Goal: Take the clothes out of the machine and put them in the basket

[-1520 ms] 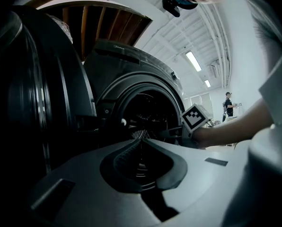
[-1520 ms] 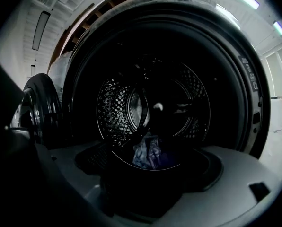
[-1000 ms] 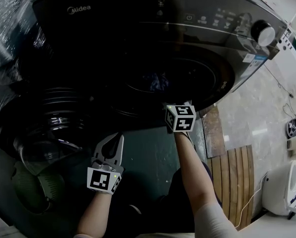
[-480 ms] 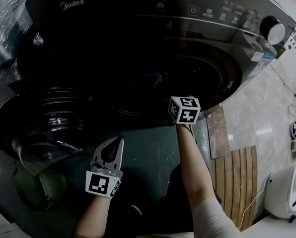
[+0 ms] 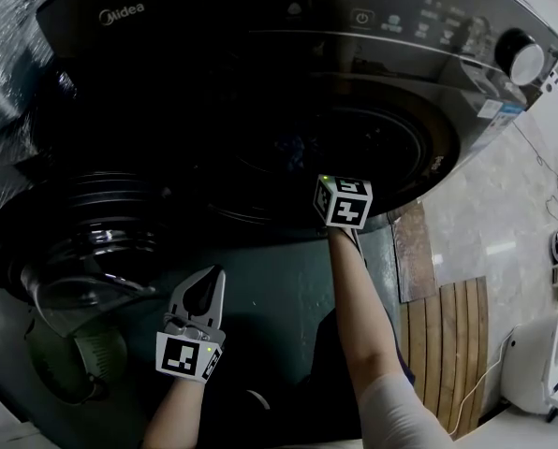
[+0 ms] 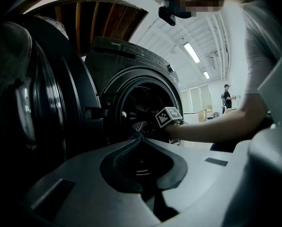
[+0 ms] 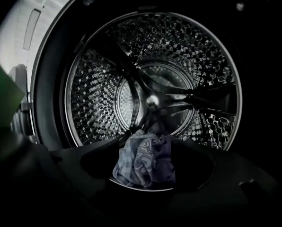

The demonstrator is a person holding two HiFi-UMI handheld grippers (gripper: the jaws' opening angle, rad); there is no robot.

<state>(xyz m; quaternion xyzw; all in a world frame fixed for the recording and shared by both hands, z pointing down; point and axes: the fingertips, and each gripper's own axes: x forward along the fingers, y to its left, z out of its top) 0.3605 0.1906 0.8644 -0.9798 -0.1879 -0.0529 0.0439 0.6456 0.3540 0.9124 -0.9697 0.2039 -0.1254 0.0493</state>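
Note:
The dark front-loading washing machine (image 5: 391,36) stands with its round door (image 5: 73,232) swung open to the left. A crumpled blue and purple patterned cloth (image 7: 145,160) lies at the drum's front lip, dimly visible in the head view as the cloth (image 5: 293,148). My right gripper (image 7: 149,143) reaches into the drum mouth, and its jaws are closing with the cloth between them. Only its marker cube (image 5: 343,201) shows from above. My left gripper (image 5: 212,277) hangs below the door, shut and empty. A green basket (image 5: 68,363) sits at the lower left.
The perforated steel drum (image 7: 98,93) with its ribs fills the right gripper view. A wooden slatted board (image 5: 447,344) lies on the floor to the right. A white appliance (image 5: 532,363) stands at the far right. A person stands far off in the room (image 6: 226,96).
My right gripper's cube has shifted a little further toward the drum mouth. The left gripper has stayed in much the same place below the door.

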